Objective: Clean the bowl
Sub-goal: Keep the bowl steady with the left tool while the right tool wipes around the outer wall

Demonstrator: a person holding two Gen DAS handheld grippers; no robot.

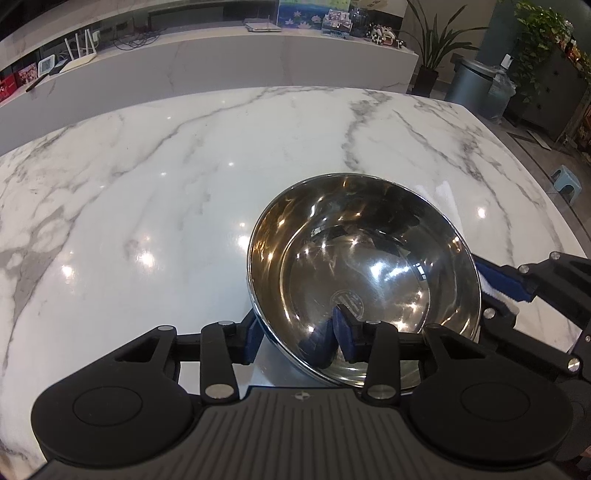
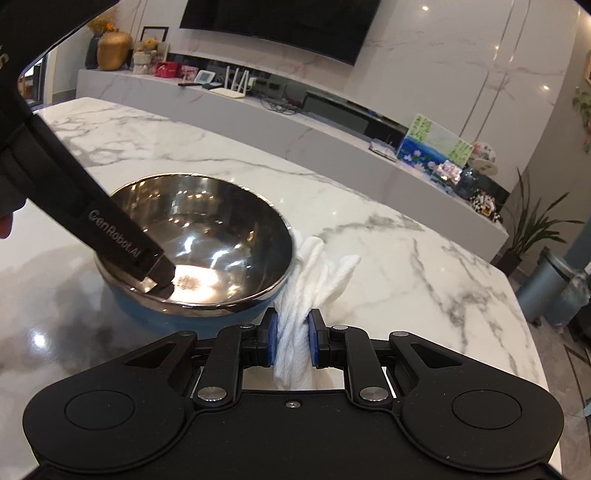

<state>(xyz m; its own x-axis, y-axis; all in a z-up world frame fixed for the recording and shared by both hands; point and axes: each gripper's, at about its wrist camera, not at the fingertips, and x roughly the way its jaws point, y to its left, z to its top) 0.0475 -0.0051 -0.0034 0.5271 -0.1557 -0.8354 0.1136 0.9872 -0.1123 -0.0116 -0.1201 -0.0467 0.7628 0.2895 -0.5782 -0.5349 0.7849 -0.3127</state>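
White marble table (image 1: 184,166), grey veins, glossy w/ ceiling-light glare. Long marble ledge (image 2: 332,136) behind, cluttered. Dark TV (image 2: 280,22) on marble wall. Potted plant (image 1: 432,48), grey bin (image 1: 469,85), tiled floor.

A glossy white marble-patterned bench (image 1: 184,177) with grey veins carries the things; ceiling lights glint off its polished top. A round stainless-steel bowl with a blue outer shell (image 2: 207,236) sits on the bench, just ahead and to the left of the right gripper (image 2: 290,341), and tilted in the left gripper's view. To the right of the bowl, a crumpled white cloth (image 2: 317,266) spreads forward over the marble from that gripper. The remaining bench surface shows only veining and reflections.
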